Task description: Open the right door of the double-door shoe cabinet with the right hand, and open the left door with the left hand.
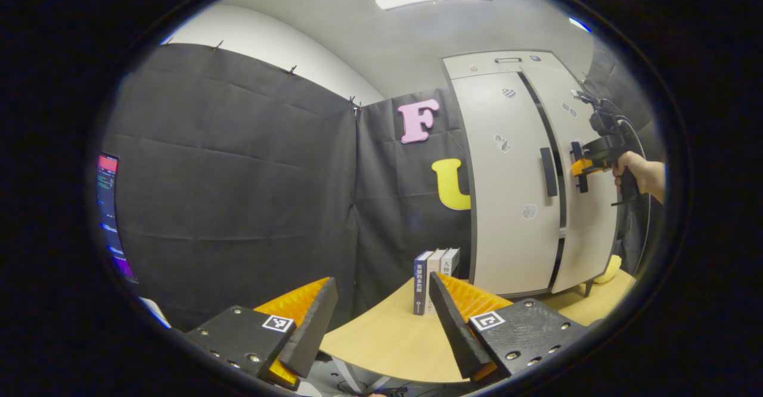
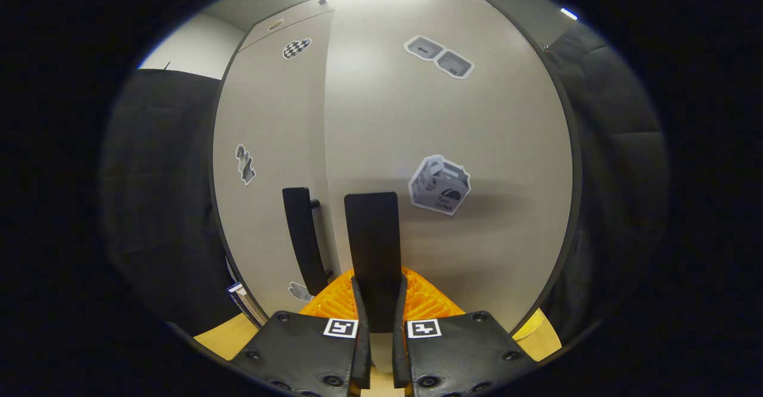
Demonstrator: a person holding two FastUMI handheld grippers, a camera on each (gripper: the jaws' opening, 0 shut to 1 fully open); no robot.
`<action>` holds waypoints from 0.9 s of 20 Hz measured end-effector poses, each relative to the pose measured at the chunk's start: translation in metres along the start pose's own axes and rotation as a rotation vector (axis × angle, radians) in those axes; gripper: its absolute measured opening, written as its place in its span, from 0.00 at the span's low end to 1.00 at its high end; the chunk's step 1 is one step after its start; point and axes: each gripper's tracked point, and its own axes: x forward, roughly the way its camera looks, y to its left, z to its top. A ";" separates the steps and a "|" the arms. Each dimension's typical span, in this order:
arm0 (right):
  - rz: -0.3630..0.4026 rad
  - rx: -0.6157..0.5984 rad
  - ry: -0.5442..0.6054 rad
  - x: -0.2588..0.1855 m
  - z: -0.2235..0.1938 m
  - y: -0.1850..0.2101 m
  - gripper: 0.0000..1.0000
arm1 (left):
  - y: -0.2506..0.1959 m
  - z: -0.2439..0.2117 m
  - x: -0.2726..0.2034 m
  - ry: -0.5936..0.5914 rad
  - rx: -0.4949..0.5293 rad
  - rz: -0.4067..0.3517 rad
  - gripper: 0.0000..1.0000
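A: Left tongs [image 1: 381, 319] first, in the left gripper view — wide apart, nothing between them, held low over the near edge of the table [image 1: 387, 343].

B: And the shoe cabinet [image 1: 524, 176]?

A: It stands upright at the table's far right corner, both doors closed. The left door [image 1: 506, 206] has a dark vertical handle [image 1: 549, 171] beside the centre seam. The right tongs [image 1: 579, 167] are up at the right door [image 1: 587, 218], at handle height, with a hand [image 1: 635, 173] gripping the tool behind them.

B: Anything else on the table?

A: A few books [image 1: 435, 278] upright against the cloth wall, just beside the cabinet's left side. A screen [image 1: 110, 212] glows at the far left.

B: Now the right gripper view.

A: The right tongs [image 2: 377, 307] are drawn together on the right door's handle [image 2: 372, 248] — both fingers press its lower end, and the dark bar rises straight up from between them. The right door [image 2: 477, 146] lies directly ahead, very close, with stickers on its face. The left door [image 2: 268, 146] is just to the left of it, its own handle [image 2: 304, 239] free and untouched.

B: Does the door look open?

A: I cannot tell from this close.
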 end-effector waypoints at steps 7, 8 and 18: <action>0.040 -0.014 0.016 -0.021 -0.003 -0.003 0.16 | -0.019 0.004 0.002 -0.010 -0.002 -0.049 0.91; 0.044 -0.018 0.016 -0.024 -0.003 -0.004 0.14 | -0.022 0.004 0.002 -0.011 -0.002 -0.054 0.91; 0.099 -0.029 0.031 -0.048 -0.005 -0.011 0.14 | -0.051 0.012 0.003 -0.029 0.014 -0.109 0.91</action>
